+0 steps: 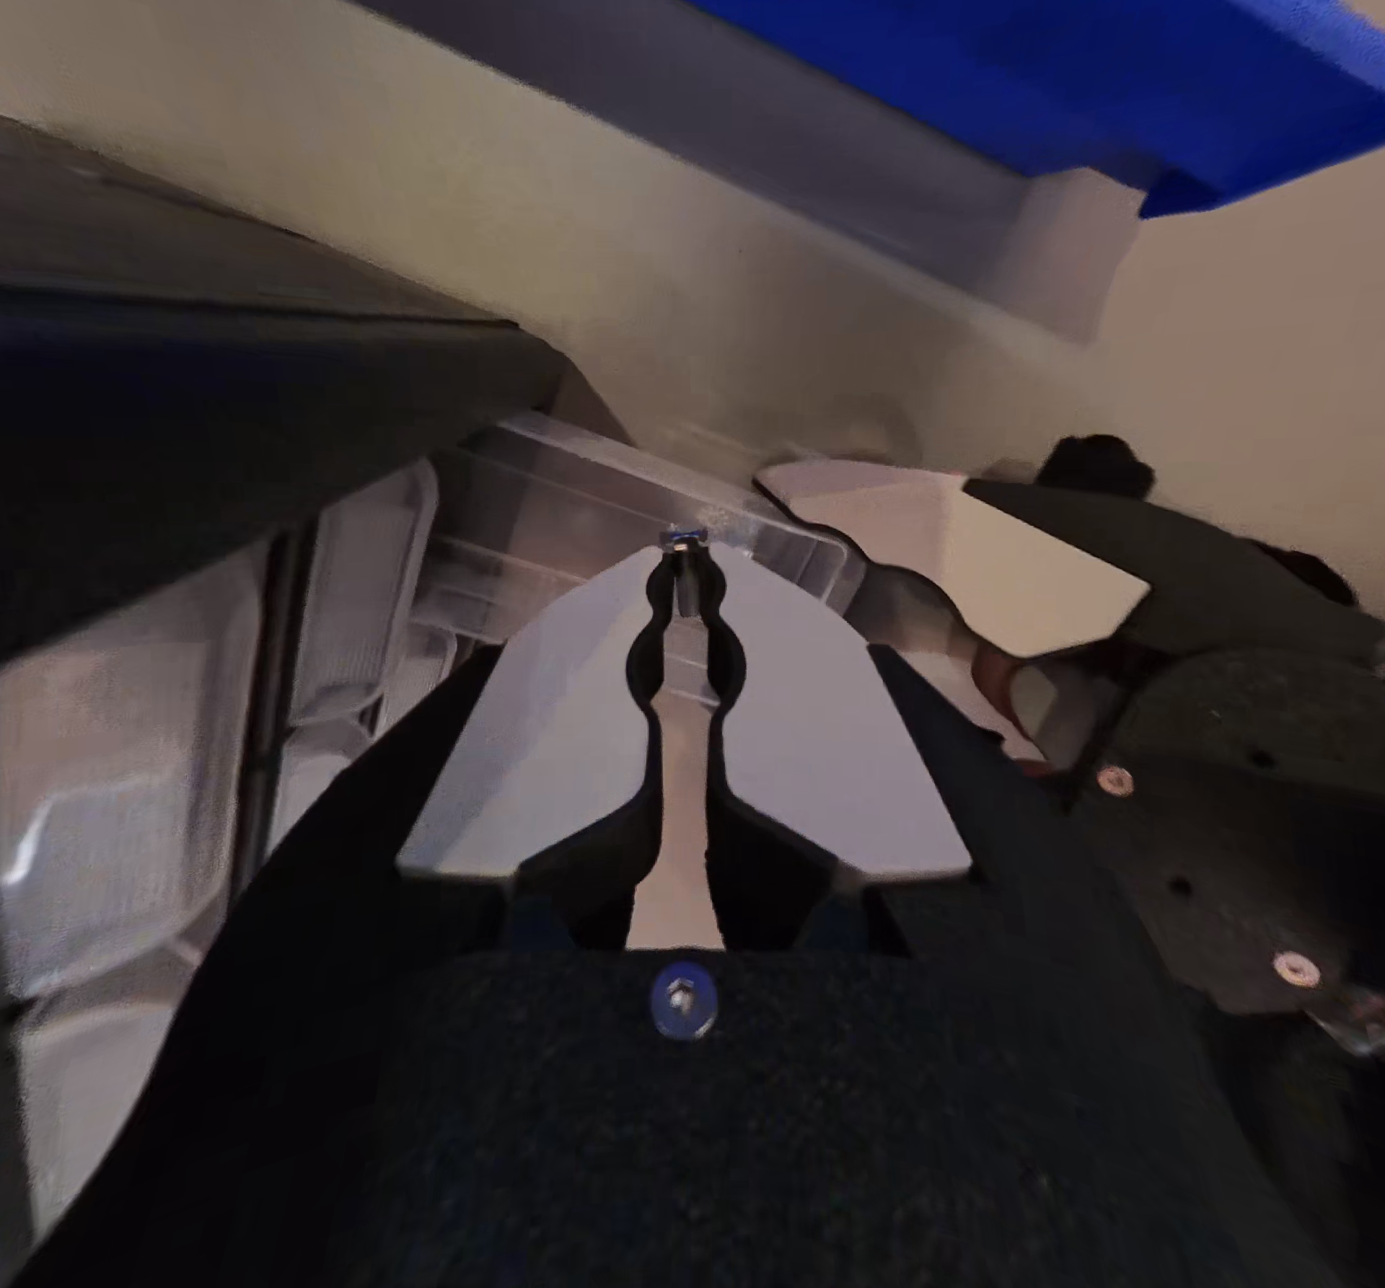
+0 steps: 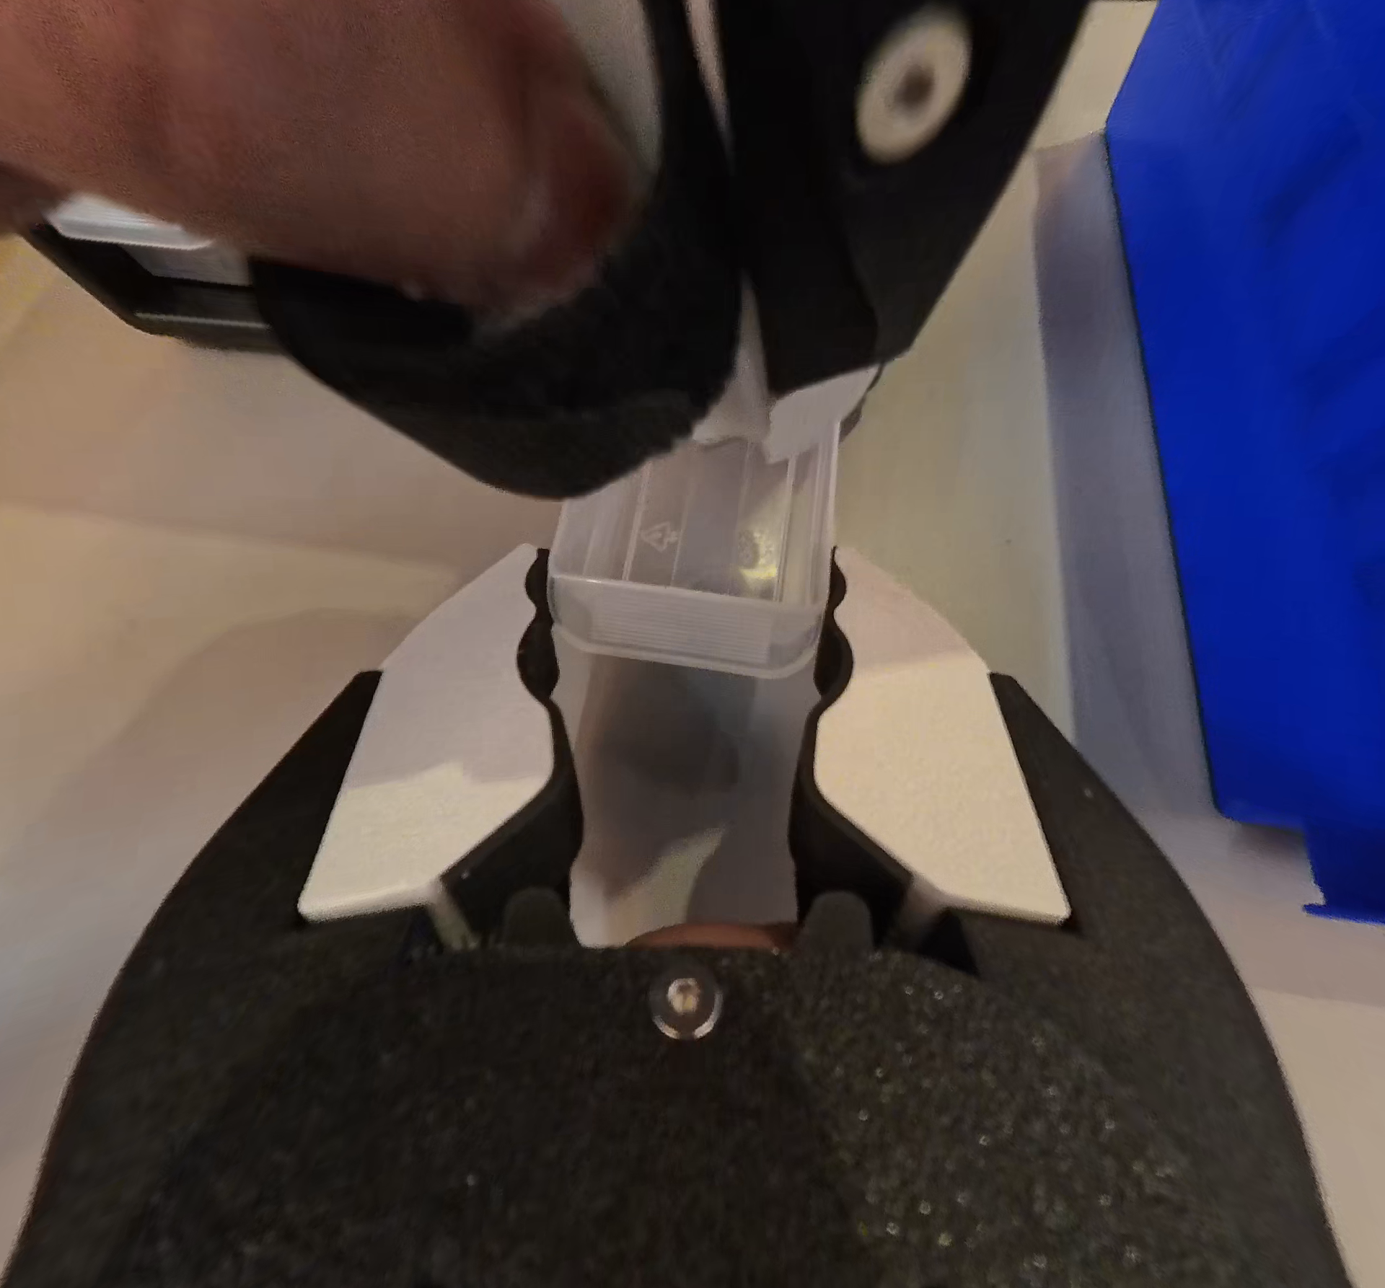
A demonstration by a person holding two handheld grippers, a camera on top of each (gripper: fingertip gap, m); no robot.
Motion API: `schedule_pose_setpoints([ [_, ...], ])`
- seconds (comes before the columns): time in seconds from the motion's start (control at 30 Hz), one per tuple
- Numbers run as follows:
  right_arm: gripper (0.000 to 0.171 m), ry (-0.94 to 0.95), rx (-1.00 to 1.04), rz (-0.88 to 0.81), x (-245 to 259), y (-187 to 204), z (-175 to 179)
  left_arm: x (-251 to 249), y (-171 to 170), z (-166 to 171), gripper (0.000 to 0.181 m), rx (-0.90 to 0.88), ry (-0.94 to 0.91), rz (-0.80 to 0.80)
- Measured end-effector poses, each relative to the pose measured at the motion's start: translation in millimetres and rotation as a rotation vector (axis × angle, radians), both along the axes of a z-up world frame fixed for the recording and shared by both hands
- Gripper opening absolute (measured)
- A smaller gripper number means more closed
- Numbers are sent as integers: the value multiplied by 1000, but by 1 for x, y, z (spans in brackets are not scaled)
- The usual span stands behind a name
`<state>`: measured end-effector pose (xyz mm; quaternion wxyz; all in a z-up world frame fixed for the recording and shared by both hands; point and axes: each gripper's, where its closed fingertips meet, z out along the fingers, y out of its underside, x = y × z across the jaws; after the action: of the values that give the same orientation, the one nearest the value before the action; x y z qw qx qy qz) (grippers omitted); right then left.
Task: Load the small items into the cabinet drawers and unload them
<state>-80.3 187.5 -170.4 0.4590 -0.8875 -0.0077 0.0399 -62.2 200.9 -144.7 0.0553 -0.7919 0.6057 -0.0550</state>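
My left gripper (image 1: pixel 686 578) is shut on a small metal screw (image 1: pixel 683 559) and holds it at the rim of a small clear plastic drawer (image 1: pixel 599 525). My right gripper (image 2: pixel 686 593) is shut on that clear drawer (image 2: pixel 682 623), gripping its sides near one end. It also shows in the left wrist view (image 1: pixel 862 578), at the drawer's right end. In the right wrist view the left gripper (image 2: pixel 749 420) and a hand (image 2: pixel 300 91) hang over the drawer's far end. A dark blurred shape shows through the drawer's wall (image 2: pixel 674 757).
The dark cabinet (image 1: pixel 187 428) with translucent drawers (image 1: pixel 150 727) fills the left of the left wrist view. A blue bin (image 1: pixel 1049 53) (image 2: pixel 1259 428) stands to the right on the beige tabletop (image 1: pixel 375 165). The tips of both grippers are at nearly the same place.
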Motion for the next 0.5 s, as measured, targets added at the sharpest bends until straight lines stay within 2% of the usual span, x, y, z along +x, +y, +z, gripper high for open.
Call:
schedule_pose_setpoints([
  [0.27,67,-4,-3,5,0,-3,-1,-7,2,-29,5,-33,100,-49],
  [0.5,67,-13,-20,5,1,-4,-3,-4,-1,-35,5,-25,171,-106],
])
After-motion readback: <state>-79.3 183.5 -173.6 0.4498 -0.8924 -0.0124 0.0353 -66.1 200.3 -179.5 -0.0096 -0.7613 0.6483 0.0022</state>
